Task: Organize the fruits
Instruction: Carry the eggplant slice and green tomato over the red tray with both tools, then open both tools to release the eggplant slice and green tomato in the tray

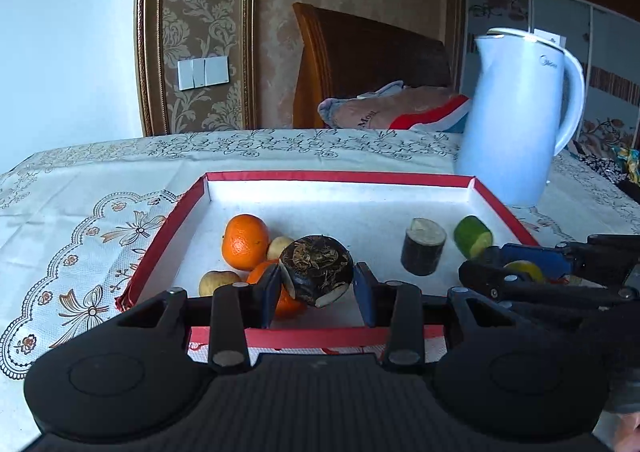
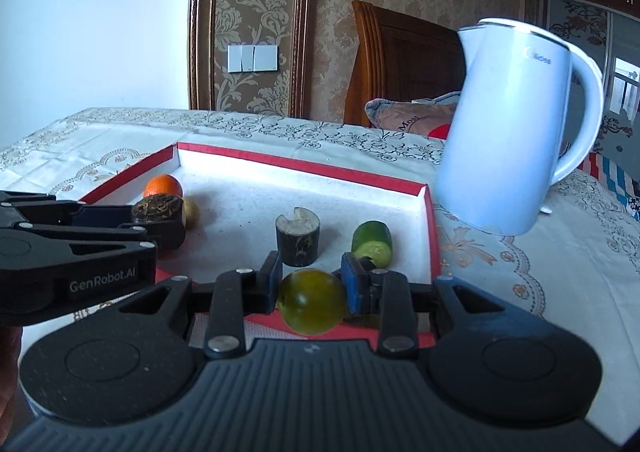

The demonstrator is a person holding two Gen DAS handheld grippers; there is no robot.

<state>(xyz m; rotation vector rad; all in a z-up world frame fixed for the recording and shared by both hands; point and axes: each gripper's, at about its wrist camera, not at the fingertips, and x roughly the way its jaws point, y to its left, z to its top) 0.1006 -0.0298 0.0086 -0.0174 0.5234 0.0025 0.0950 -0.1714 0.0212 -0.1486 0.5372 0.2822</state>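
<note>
My left gripper [image 1: 318,284] is shut on a dark brown, rough-skinned round piece [image 1: 316,268] and holds it above the front of a red-rimmed white tray [image 1: 332,177]. My right gripper [image 2: 312,284] is shut on a yellow-green round fruit [image 2: 312,302] over the tray's front right. In the tray lie an orange [image 1: 245,240], a second orange [image 1: 260,272] partly hidden, two small yellowish fruits [image 1: 218,282], an upright dark cylinder piece [image 1: 424,252] and a green cut piece [image 1: 474,236]. The right gripper [image 1: 516,268] also shows in the left wrist view, at its right edge.
A white electric kettle [image 2: 516,128] stands on the patterned tablecloth [image 1: 80,212] just behind the tray's right far corner. Beyond the table are a wooden headboard [image 1: 360,64] and a pillow. The table's far edge runs behind the tray.
</note>
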